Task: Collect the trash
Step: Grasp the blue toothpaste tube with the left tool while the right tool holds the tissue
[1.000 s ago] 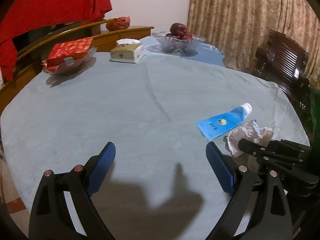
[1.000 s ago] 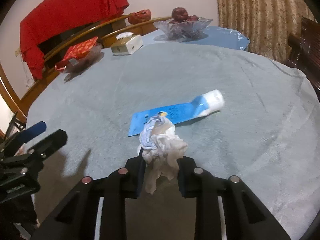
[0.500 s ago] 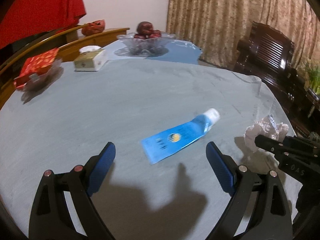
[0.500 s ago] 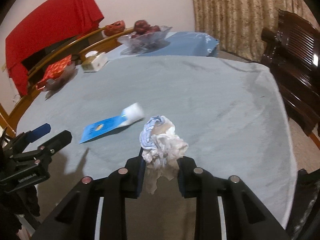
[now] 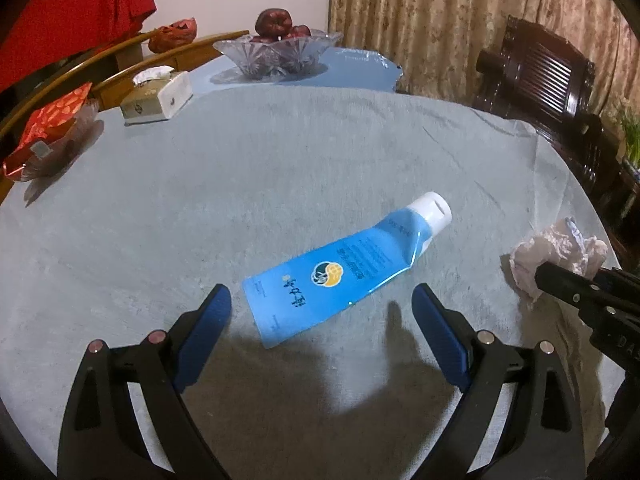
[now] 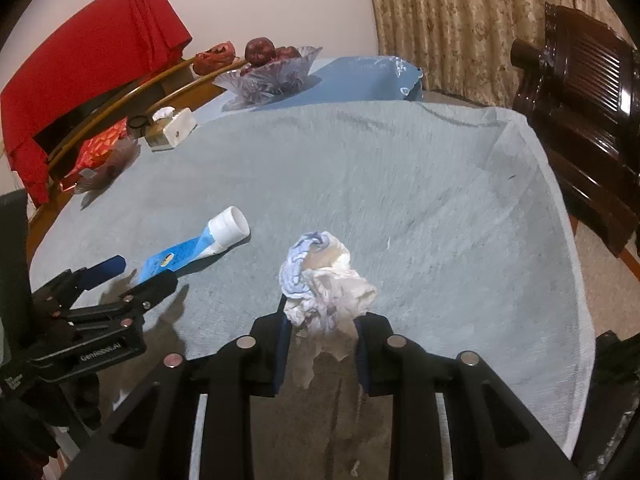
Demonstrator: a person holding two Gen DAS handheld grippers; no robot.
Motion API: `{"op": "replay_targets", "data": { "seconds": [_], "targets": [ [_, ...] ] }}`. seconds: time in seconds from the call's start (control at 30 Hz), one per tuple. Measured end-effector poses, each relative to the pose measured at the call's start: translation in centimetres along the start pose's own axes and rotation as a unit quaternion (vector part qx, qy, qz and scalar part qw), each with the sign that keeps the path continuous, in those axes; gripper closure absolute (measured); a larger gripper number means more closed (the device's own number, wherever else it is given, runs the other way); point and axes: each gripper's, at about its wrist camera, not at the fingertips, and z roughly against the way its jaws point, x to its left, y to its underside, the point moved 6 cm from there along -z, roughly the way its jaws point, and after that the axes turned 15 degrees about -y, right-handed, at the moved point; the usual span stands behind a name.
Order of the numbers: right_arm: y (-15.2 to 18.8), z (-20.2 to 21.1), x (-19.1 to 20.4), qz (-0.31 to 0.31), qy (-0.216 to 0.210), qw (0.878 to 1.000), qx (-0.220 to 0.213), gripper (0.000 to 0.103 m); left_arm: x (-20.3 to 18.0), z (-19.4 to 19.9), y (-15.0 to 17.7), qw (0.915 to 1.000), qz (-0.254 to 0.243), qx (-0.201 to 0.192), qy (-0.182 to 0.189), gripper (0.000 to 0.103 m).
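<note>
A cut-glass bowl (image 5: 276, 54) at twelve o'clock on the counter (image 5: 200, 208) holds dark red fruit (image 5: 273, 24). At ten o'clock stands a tissue box (image 5: 158, 98) with a white tissue poking out, and at nine o'clock a clear dish (image 5: 52, 148) carries red packets (image 5: 52, 118).

The left tongs (image 5: 322, 320) are released, spread wide above the flat end of a blue tube (image 5: 344, 270) that lies on the counter, its white cap pointing to two o'clock; whether the pads touch it I cannot tell. The right tongs (image 6: 320, 344) are clenched on a crumpled tissue wad (image 6: 324, 280), held clear of the counter, at three o'clock of the tube.

A grey-blue cloth covers the counter. Beyond it hang patterned curtains (image 5: 420, 12); a dark wooden chair (image 5: 548, 80) stands at two o'clock, a red cloth (image 6: 92, 40) at eleven.
</note>
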Motion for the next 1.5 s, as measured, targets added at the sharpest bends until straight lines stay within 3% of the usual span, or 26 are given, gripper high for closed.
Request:
{"op": "replay_targets", "data": {
  "seconds": [0.33, 0.57, 0.73, 1.0, 1.1, 1.17, 1.5],
  "targets": [
    [-0.1, -0.3, -0.2, 0.003, -0.002, 1.0, 0.001, 0.076, -1.8, -1.7, -0.9, 0.9995, -0.029, 0.015, -0.003, 0.014],
    [-0.4, -0.5, -0.7, -0.002, -0.002, 1.0, 0.0, 0.076, -2.6, -2.7, -1.9, 0.9989, -0.042, 0.021, 0.001, 0.019],
    [-0.5, -0.4, -0.9, -0.005, -0.002, 1.0, -0.001, 0.076, -2.5, -3.3, -2.5, 0.9992, -0.028, 0.025, 0.013, 0.033],
    [-0.6, -0.3, -1.1, -0.007, -0.004, 1.0, -0.003, 0.076, -1.3, -3.6, -3.2, 0.9993, 0.003, 0.023, 0.03, 0.084],
    [-0.7, -0.3, -1.1, -0.006, -0.004, 1.0, -0.003, 0.076, -1.2, -3.5, -3.2, 0.9993, 0.004, 0.02, 0.03, 0.096],
    [-0.9, -0.1, -1.0, -0.004, -0.004, 1.0, -0.005, 0.076, -1.3, -3.2, -3.1, 0.9993, 0.001, 0.019, 0.034, 0.1],
    [-1.5, 1.0, -0.2, 0.004, -0.006, 1.0, -0.016, 0.076, -1.1, -1.3, -1.9, 0.9972, 0.028, 0.032, 0.061, 0.101]
  ]
}}
